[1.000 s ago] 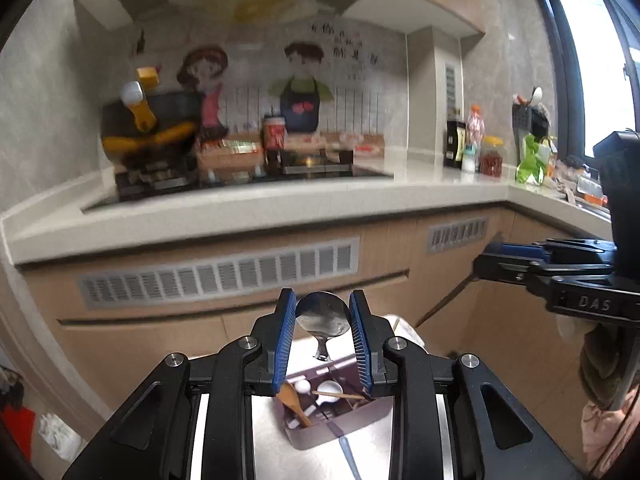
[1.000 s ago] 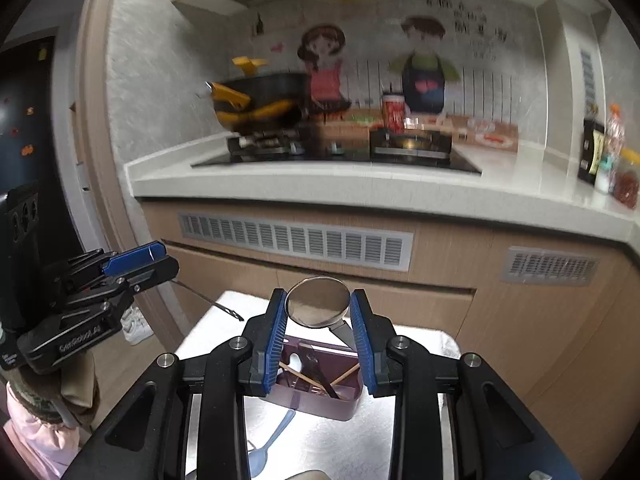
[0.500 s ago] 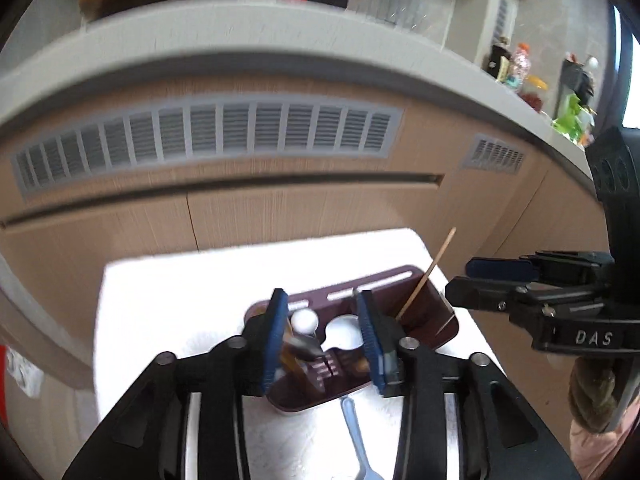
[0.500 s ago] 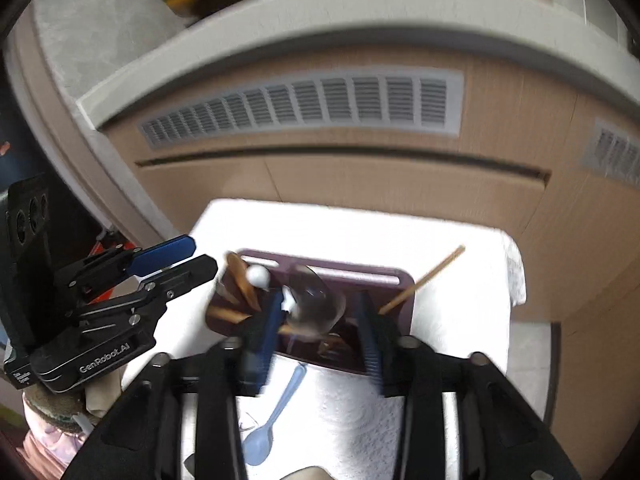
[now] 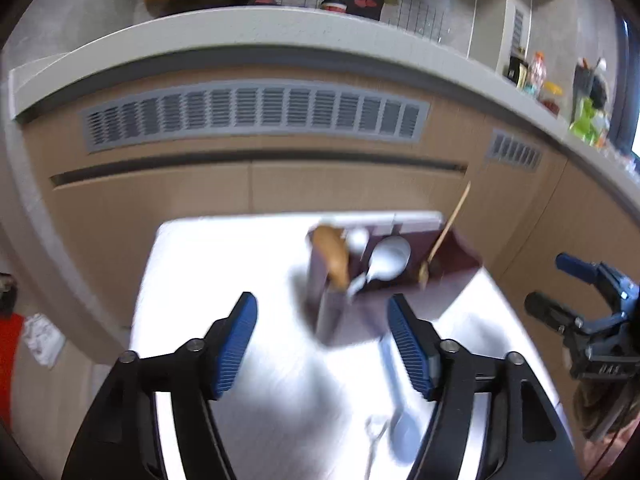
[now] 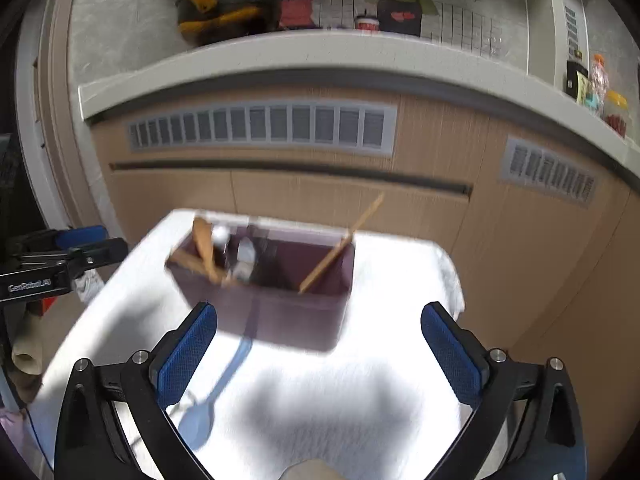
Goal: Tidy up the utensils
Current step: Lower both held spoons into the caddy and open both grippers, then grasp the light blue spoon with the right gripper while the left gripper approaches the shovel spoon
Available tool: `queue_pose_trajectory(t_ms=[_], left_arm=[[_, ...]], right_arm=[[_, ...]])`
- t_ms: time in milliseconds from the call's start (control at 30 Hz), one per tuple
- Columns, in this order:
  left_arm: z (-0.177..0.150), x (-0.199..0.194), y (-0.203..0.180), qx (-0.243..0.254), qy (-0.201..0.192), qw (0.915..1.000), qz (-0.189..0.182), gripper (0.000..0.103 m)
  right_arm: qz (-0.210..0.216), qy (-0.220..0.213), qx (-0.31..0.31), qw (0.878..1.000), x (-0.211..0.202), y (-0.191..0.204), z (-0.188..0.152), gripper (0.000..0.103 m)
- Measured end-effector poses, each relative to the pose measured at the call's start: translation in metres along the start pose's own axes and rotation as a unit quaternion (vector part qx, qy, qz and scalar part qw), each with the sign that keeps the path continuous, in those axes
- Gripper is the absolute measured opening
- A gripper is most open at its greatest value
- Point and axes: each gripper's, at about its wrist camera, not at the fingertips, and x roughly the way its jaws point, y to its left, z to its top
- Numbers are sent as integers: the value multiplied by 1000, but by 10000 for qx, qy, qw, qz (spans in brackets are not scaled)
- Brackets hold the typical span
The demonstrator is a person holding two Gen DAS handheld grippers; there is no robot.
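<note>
Two grippers are opening above the white counter, nothing between either pair of jaws. The left gripper is spreading just short of the maroon utensil box; the right gripper is gaping wider, facing the box's near wall. The box is already holding wooden and white spoons. Seemingly a drop-off is finishing. Next target is likely the light-blue spoon, lying flat just inside the right gripper's left finger; that is calling for a low, tilted pinch.

Counter before me, white-covered: one maroon utensil caddy standing on it; one pale blue plastic spoon lying just beside the caddy.
</note>
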Motion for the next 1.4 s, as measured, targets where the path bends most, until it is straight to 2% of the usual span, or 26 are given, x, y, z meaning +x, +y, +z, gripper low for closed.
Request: queue_pose_trajectory(t_ms=[167,233,267,333,367,400,467,500,567,600,767,900,1000,1067,1133,1200,1267,1333,1400], left_arm=[[-58,-13,14,-138,358,9991,206,74],[-88,-17,20,-202,617,9976,229,74],[-99,-18,20,-208,696,9971,238,74],[-125,-22,21,-218,946,9951,205,74],[-137,-23,20,-214,1052,9941,152,74],[-147,-25,19,-219,1138,9932,91,74],[-162,-29,16,-224,1232,9921,-52,74],[-167,-30,13,-218,1253,9918,-151,74],[-176,-32,7,-176,1309,9907,-317,74],[-179,-33,3,-124,1341,9901,-391,74],[-187,-27,-15,113,1526,9876,-352,76],[-184,-24,-23,138,1573,9866,-411,76],[-182,-22,-26,137,1627,9857,-424,76],[-181,-19,-29,131,1663,9849,-458,76],[-179,-15,-32,102,1701,9841,-500,76],[-178,-13,-35,48,1728,9837,-499,77],[-175,-10,-38,-30,1770,9821,-648,77],[-173,-9,-43,-94,1828,9792,-877,77],[-172,-8,-50,-47,1852,9781,-952,77]], right_arm=[[122,557,61,9984,16,17,-41,102],[300,901,95,9954,28,30,-57,100],[448,1065,144,9932,34,36,-63,98],[694,1285,168,9891,46,50,-71,84],[763,1380,109,9874,52,59,-74,80],[806,1481,41,9857,59,69,-75,77],[903,1590,-22,9831,69,84,-78,77],[882,1629,-80,9827,76,91,-79,76],[797,1739,-171,9814,87,99,-83,54],[767,1875,-207,9790,93,101,-86,40],[523,1749,-340,9826,76,84,-97,36],[191,1826,-246,9827,61,45,-119,35],[-11,1830,-3,9831,46,14,-134,36],[-76,1824,187,9830,34,-2,-144,41],[-18,1848,397,9820,21,-16,-156,53],[-11,1875,487,9811,13,-27,-163,73],[-24,1818,474,9822,8,-28,-168,79],[-10,1829,437,9822,7,-28,-174,96],[-1,1838,388,9822,7,-24,-179,101]])
